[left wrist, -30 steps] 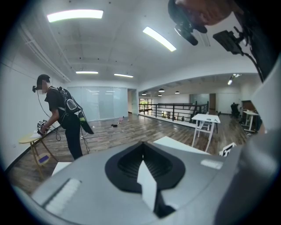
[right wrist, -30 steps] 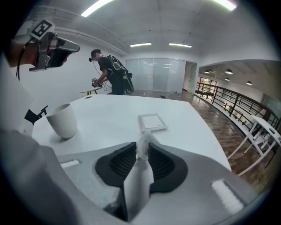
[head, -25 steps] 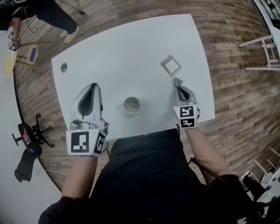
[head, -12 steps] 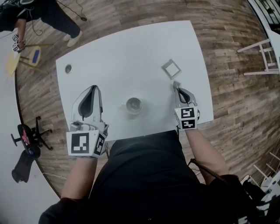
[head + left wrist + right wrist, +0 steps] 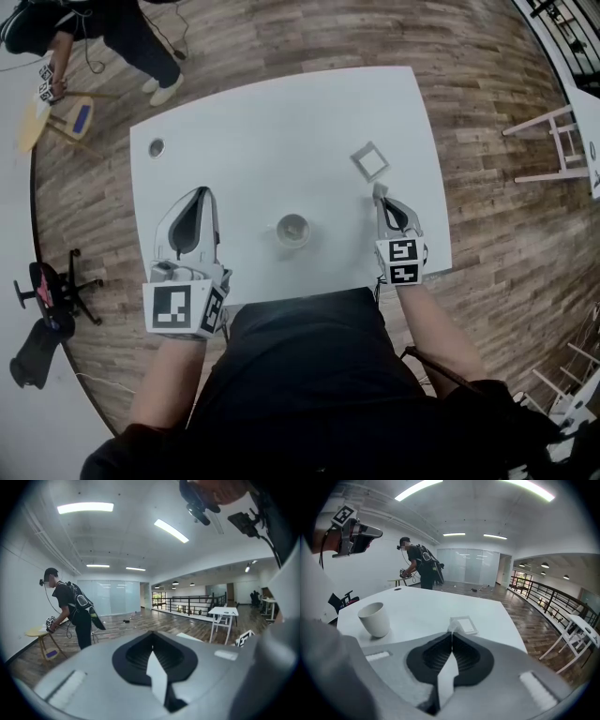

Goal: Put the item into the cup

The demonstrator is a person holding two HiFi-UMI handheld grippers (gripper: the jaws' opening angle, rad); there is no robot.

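The right gripper (image 5: 379, 190) is closed on a small pale item (image 5: 453, 625), only at its tips, beside the square tray (image 5: 369, 160); the left gripper (image 5: 200, 192) is closed, empty; the cup (image 5: 292, 230) stands between them; such a thin hold may drop the item on the way.

Head view looks steeply down on the table (image 5: 281, 122); right gripper view shares its cup (image 5: 292, 230); left one faces outward

One cup (image 5: 292, 230), one square tray (image 5: 369, 160), one small white item (image 5: 453, 626), two claws (image 5: 200, 192) (image 5: 380, 194)
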